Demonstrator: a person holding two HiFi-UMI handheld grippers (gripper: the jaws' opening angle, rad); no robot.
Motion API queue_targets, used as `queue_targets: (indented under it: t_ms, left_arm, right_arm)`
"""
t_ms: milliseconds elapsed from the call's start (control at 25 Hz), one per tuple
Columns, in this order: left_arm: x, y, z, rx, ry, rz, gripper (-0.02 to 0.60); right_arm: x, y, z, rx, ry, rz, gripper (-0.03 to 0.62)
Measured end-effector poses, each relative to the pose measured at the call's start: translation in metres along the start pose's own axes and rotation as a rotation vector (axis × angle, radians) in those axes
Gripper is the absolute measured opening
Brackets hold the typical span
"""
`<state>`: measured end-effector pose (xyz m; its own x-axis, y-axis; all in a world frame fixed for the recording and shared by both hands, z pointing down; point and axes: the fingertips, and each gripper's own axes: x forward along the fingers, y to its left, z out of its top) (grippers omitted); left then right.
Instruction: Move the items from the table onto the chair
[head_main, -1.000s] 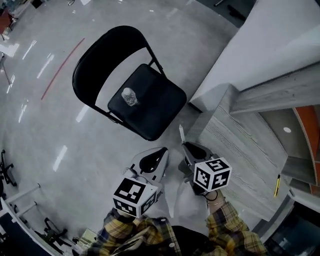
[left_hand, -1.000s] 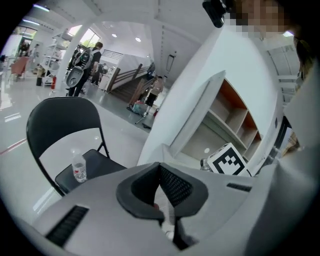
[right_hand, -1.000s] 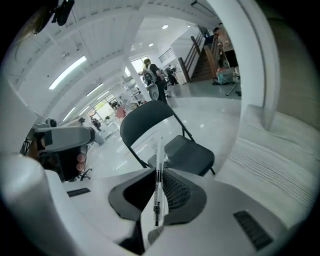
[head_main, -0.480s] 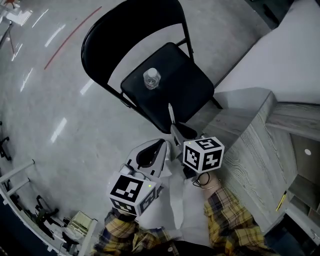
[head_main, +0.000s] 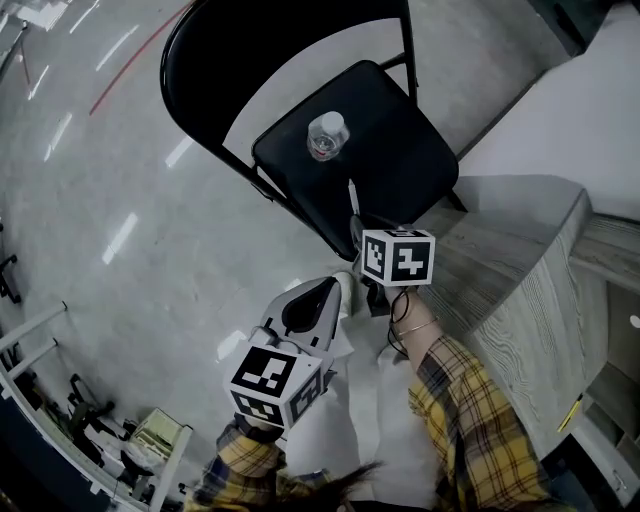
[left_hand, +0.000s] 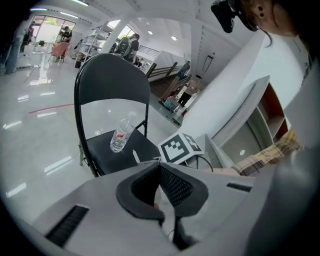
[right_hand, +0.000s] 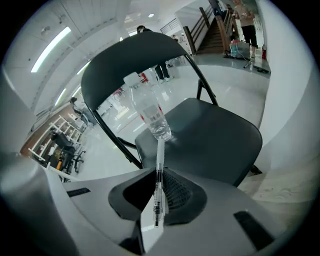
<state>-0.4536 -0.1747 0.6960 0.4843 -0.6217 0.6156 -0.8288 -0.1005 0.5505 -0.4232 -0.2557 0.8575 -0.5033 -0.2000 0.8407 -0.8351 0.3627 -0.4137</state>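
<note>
I am clamping my right gripper (right_hand: 159, 172) on a clear pen (right_hand: 159, 186), whose long axis is running out along the jaws, its tip aiming over the near edge of the chair (head_main: 400, 165) seat at the water bottle (head_main: 327, 135) standing there. My left gripper (left_hand: 159, 163) is hanging just short of the chair, jaws together on nothing.

Upright on the seat of the black metal folding chair (head_main: 400, 160): clear plastic water bottle (head_main: 327, 135). Over the seat's front edge, right gripper (head_main: 359, 222) clamping a clear plastic pen (head_main: 353, 197), tip toward the bottle. Nearer and to its left, left gripper (head_main: 333, 288). Right of the chair, grey wood-grain table (head_main: 520, 280).
</note>
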Motion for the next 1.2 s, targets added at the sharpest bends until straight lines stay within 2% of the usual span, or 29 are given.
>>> queue_targets:
  t_ms: [320, 480, 960, 1200]
  left_arm:
    - [0.022, 0.009, -0.028, -0.041, 0.056, 0.009, 0.005]
    - [0.033, 0.011, -0.032, -0.044, 0.073, 0.009, 0.005]
    - [0.031, 0.015, -0.027, -0.048, 0.071, 0.011, 0.005]
    - [0.024, 0.009, -0.019, -0.035, 0.060, 0.003, 0.005]
  right_arm:
    - [0.040, -0.045, -0.042, -0.080, 0.157, -0.109, 0.052]
    - [0.046, -0.063, -0.068, -0.043, 0.209, -0.141, 0.052]
    - [0.048, -0.065, -0.067, 0.077, 0.166, -0.119, 0.054]
    - [0.035, -0.051, -0.053, 0.022, 0.142, -0.106, 0.054]
